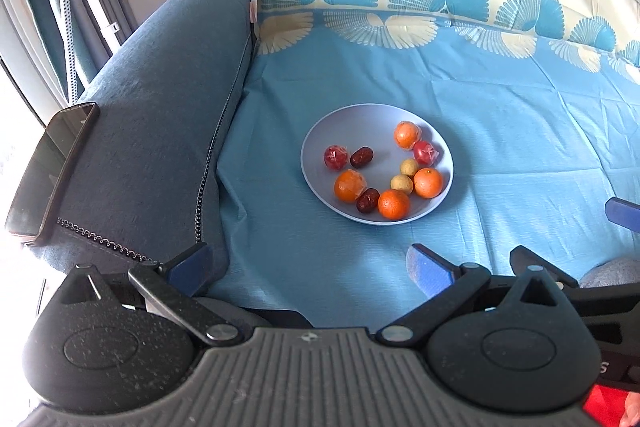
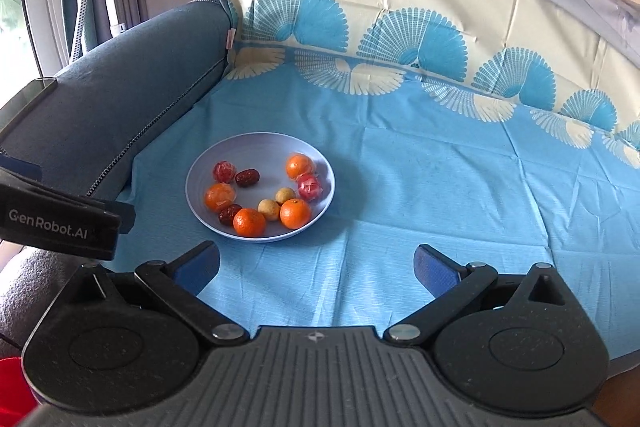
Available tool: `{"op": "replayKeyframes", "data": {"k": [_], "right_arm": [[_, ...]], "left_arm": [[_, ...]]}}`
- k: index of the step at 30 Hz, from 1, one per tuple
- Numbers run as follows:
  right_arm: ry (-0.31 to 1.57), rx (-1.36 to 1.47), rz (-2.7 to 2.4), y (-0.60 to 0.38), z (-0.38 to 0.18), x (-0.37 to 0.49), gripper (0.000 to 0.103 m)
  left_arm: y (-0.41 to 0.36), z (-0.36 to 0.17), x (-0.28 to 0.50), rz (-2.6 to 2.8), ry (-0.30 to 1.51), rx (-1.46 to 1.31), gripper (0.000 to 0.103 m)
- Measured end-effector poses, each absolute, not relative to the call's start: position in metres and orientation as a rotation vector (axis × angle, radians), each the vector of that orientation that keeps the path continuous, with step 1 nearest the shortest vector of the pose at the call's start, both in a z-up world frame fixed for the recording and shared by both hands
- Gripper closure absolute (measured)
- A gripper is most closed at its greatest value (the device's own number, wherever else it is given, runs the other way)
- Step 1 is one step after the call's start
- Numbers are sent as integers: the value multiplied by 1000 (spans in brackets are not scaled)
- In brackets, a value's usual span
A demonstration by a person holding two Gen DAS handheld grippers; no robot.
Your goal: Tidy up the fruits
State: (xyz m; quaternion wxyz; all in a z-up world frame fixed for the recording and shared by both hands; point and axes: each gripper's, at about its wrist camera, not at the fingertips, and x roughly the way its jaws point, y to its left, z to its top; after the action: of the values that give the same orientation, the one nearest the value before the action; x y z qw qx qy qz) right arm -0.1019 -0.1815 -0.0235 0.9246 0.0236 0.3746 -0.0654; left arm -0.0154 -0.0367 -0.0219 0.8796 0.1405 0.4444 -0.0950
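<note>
A pale blue plate (image 1: 360, 119) (image 2: 244, 147) sits on the blue cloth and holds several fruits: oranges (image 1: 394, 204) (image 2: 295, 213), two red wrapped fruits (image 1: 426, 152) (image 2: 309, 186), two dark red dates (image 1: 361, 157) (image 2: 247, 177) and two small yellow-brown fruits (image 1: 401, 183) (image 2: 268, 208). My left gripper (image 1: 310, 265) hangs open in front of the plate with nothing between its fingers. My right gripper (image 2: 316, 265) is also open and empty, in front of the plate and a little to its right. Part of the left gripper's body (image 2: 60, 223) shows at the left of the right wrist view.
A grey-blue sofa armrest (image 1: 160, 115) (image 2: 120, 87) rises left of the plate, with a dark phone (image 1: 52, 171) lying on it. The fan-patterned cloth (image 1: 500, 131) (image 2: 440, 167) covers the seat and runs up the backrest. A window and curtain stand far left.
</note>
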Motion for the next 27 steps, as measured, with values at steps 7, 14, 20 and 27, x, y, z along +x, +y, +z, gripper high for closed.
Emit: {"op": "replayKeyframes", "data": {"k": [7,14,20,27], "right_arm": [[761,48,-138,-181,-19,-104,1],[762,47,-140,-180,-19,-104,1],[764,49,-141,-180,-19,-104,1],[767,52,-142,-180,-19,-103,1]], "left_arm": [[-37,-20,-18,-199,919,297,0],[-36,-19,-18,-201,921,295,0],[-35,-19,-18,-197,921,293,0],[-35,-19,-18,-199,920,300,0]]}}
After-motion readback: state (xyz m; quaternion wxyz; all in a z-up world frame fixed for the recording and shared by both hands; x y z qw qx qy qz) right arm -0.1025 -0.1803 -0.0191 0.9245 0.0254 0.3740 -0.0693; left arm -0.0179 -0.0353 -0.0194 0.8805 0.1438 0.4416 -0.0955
